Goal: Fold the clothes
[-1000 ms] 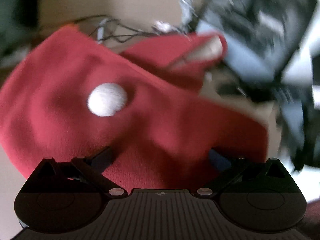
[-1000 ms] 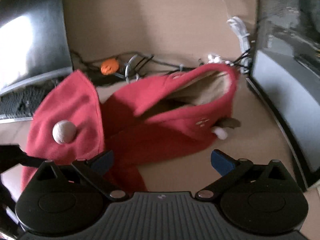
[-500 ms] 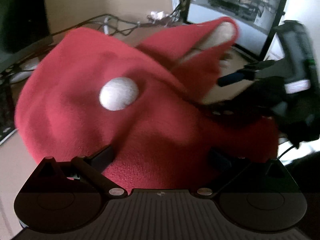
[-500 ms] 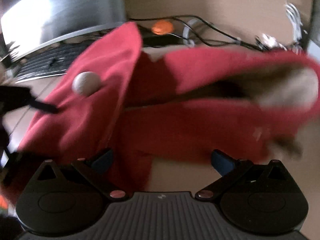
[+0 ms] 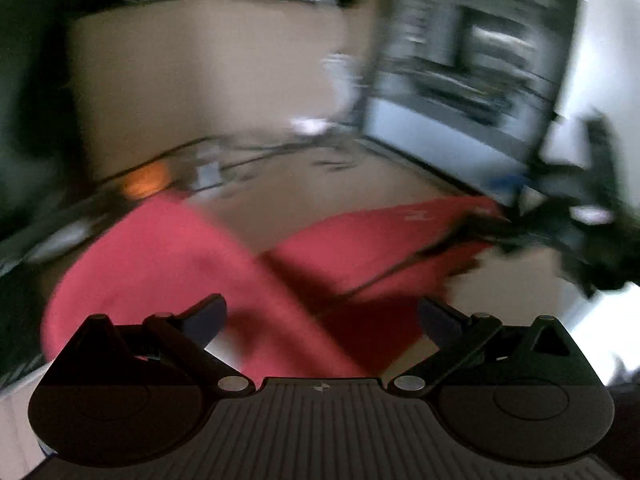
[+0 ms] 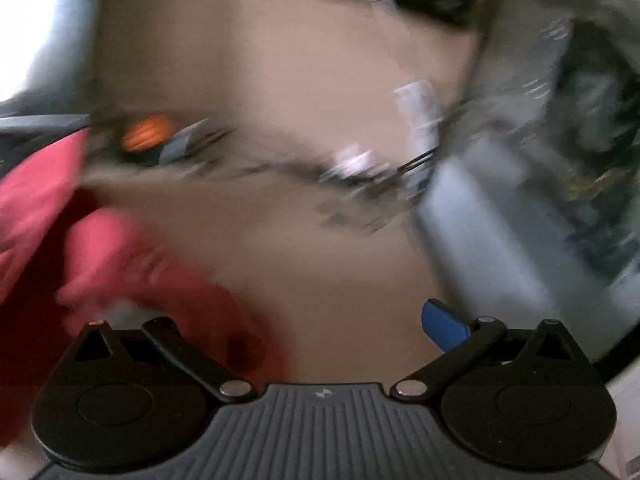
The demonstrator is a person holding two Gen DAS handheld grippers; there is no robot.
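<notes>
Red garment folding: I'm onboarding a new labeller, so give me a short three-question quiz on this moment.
1. True or false: the left gripper has its jaws spread apart.
2. What colour is the small round thing among the cables at the far edge of the table?
3. In the right wrist view, the red garment lies: A) left, B) centre, C) right.

Key: 1 true; 2 orange; 3 A.

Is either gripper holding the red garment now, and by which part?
Neither: left gripper and right gripper stand open, the red garment unclamped.
</notes>
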